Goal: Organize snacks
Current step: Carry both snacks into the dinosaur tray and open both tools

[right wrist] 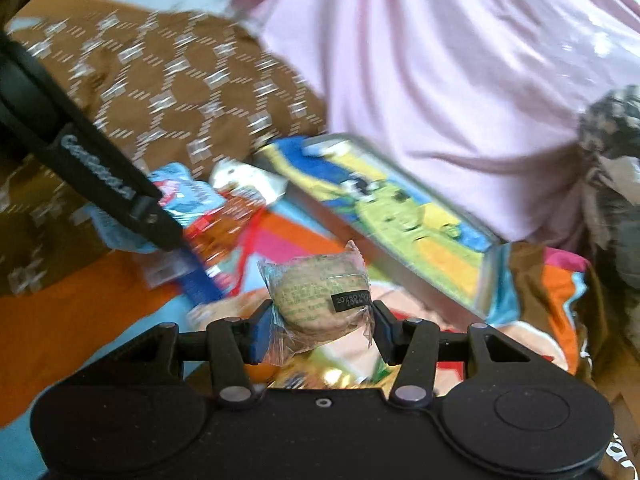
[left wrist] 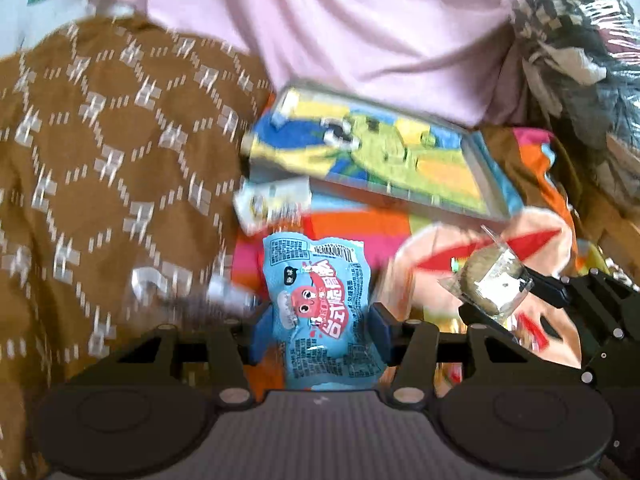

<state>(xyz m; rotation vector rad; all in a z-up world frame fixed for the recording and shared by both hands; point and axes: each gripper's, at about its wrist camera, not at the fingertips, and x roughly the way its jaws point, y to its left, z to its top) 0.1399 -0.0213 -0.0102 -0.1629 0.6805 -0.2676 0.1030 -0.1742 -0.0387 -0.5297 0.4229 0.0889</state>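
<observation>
My left gripper (left wrist: 320,330) is shut on a light blue snack packet (left wrist: 320,292) with a red cartoon figure, held upright between the blue pads. My right gripper (right wrist: 318,330) is shut on a round biscuit in clear wrap (right wrist: 316,300); the same clear-wrapped biscuit (left wrist: 490,280) shows at the right of the left wrist view, held by the right gripper's black fingers. A shallow metal tray (left wrist: 486,170) lined with a colourful cartoon print lies tilted behind both grippers. In the right wrist view the left gripper's black arm (right wrist: 100,176) crosses the left side with the blue packet (right wrist: 188,194).
A small white packet (left wrist: 272,200) lies by the tray's near corner. Loose snack wrappers (right wrist: 236,216) lie on a bright multicoloured cloth (left wrist: 360,224). A brown patterned fabric (left wrist: 100,140) bulges on the left, pink cloth (left wrist: 360,20) hangs behind, and a plastic bag of dark items (left wrist: 580,60) sits right.
</observation>
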